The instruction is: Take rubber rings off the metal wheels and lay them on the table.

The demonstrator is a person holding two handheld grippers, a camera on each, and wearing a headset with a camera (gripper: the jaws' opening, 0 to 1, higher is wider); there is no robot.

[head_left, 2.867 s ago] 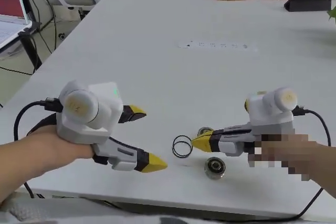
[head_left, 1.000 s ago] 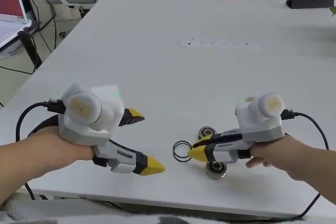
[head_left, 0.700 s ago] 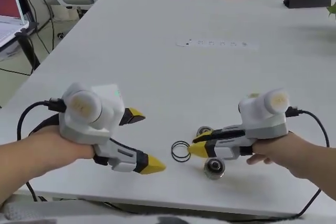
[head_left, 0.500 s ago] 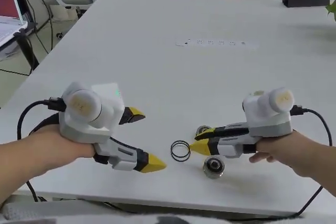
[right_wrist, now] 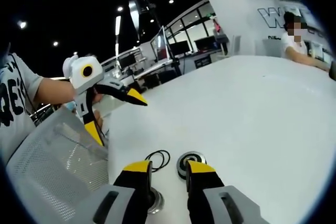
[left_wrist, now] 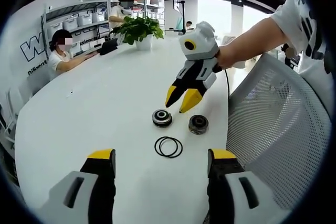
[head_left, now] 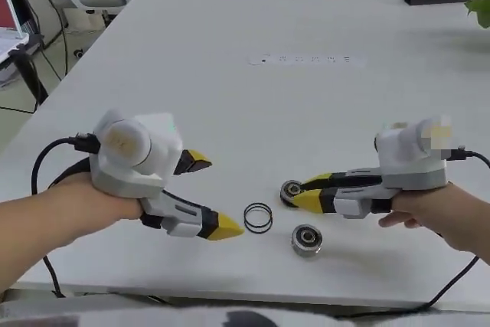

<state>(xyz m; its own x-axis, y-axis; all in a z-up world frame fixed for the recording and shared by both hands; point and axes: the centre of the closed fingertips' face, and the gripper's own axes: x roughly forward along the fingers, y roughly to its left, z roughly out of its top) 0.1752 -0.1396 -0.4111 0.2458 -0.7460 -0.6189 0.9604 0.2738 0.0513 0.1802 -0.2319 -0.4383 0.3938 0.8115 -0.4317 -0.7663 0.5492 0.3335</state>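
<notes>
Head view.
- Left gripper (head_left: 210, 194): white shell, black jaws with yellow wedge tips. The jaws are spread wide and empty. It hovers low over the table (head_left: 230, 74), just left of the rubber rings (head_left: 258, 217).
- Rubber rings: two thin black hoops, overlapped, lying flat on the matte white top between the two grippers. They look stripped and laid down as the task asks.
- Right gripper (head_left: 308, 192): jaws narrowly parted, holding nothing. The tips are at the far wheel (head_left: 289, 189), probably lining up to pick at its band.
- Near wheel (head_left: 306, 239): squat steel disc with a dark centre, lying flat, apart from the rings.

Left gripper view.
- Own jaws wide, framing the rubber rings (left_wrist: 168, 146).
- Far wheel (left_wrist: 162, 117) and near wheel (left_wrist: 198, 123) sit side by side beyond them, with the right gripper (left_wrist: 179, 103) angled down above.

Right gripper view.
- Own jaws slightly apart, with the far wheel (right_wrist: 190, 161) just ahead between the tips. Whether they touch it cannot be told.
- Near wheel (right_wrist: 155, 201) is partly hidden under one jaw.
</notes>
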